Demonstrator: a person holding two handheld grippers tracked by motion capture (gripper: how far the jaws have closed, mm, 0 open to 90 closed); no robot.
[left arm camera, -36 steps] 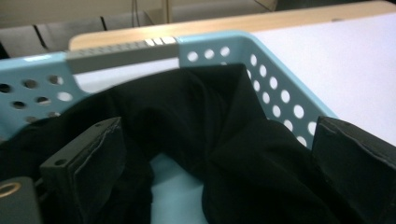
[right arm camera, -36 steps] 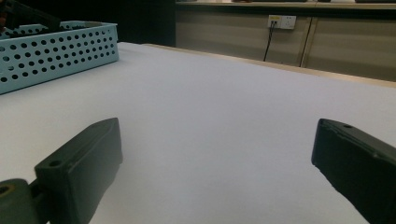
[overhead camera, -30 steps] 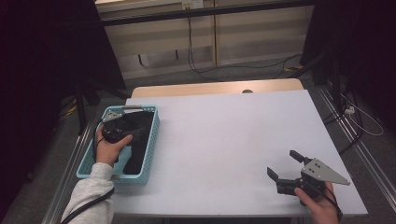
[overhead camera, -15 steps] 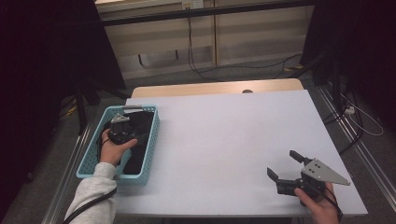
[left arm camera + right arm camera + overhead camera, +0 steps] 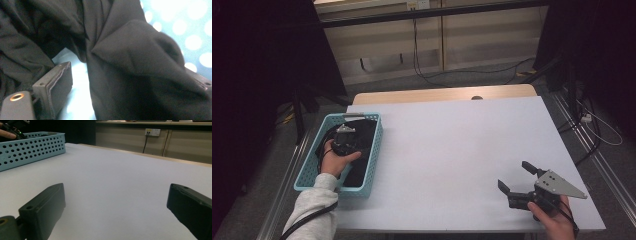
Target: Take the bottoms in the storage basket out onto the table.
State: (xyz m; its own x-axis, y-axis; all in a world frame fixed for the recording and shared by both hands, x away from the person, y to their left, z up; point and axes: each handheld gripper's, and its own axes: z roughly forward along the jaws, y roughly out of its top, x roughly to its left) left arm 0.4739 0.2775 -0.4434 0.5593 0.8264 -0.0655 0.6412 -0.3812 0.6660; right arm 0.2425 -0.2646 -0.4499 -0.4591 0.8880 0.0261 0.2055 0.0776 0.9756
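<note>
A light blue perforated basket [image 5: 377, 146] stands at the table's left edge with black cloth [image 5: 362, 167] inside it. My left gripper [image 5: 345, 142] points down into the basket. In the left gripper view its jaws [image 5: 130, 77] straddle a fold of the black cloth [image 5: 132, 50]. They have just been closing, but basket floor still shows between the left pad [image 5: 53, 87] and the fold, and the cloth drapes over the right jaw. My right gripper [image 5: 514, 175] rests open near the table's front right corner, with nothing between its jaws [image 5: 116, 192].
The white table [image 5: 452, 145] stretches between the basket and the right gripper. The basket [image 5: 32, 147] shows far left in the right gripper view. Cables and dark stands lie on the floor beyond the table's far edge.
The left hand has tipped its gripper down into the basket, onto the black cloth. The right gripper has stayed where it was.
</note>
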